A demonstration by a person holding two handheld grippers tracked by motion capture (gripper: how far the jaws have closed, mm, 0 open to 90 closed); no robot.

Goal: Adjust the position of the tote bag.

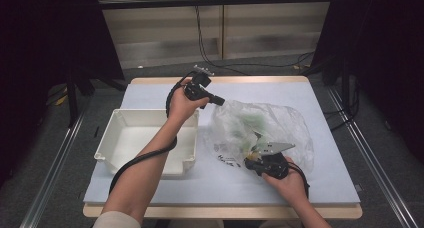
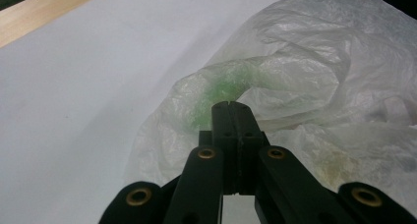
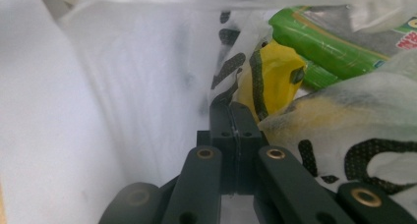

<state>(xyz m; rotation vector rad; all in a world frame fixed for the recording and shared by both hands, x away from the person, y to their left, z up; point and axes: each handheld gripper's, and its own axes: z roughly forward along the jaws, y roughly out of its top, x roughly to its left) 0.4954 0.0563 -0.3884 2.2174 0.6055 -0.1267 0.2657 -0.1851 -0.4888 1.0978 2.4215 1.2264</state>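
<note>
One translucent plastic bag [image 1: 265, 130], thin, crinkled and glossy, lies on the right half of the pale blue-white tabletop [image 1: 320, 183], which is matt, smooth and edged with a light wood rim. Black printed markings run along the near-left edge of the bag. Through the film a green mass shows, blurred by the plastic; in the right gripper view the contents resolve into a green packet [image 3: 334, 42] with a glossy printed face and a yellow item [image 3: 275, 76], soft-edged and smooth.

To the left of the bag stands one white tray [image 1: 112, 138], rectangular, rigid, with a flared lip and plain walls.

Two black two-jaw grippers are in use. The left gripper [image 1: 220, 101] meets the far-left corner of the bag; its jaws stand closed together, with the tips at a fold of the film [image 2: 231, 86], though a pinch of plastic between the pads cannot be confirmed. The right gripper [image 1: 257, 138] bears a grey three-cornered plate and sits at the bag's near edge; its jaws are likewise closed, tips against the printed film beside the yellow item, and a grip cannot be told.
</note>
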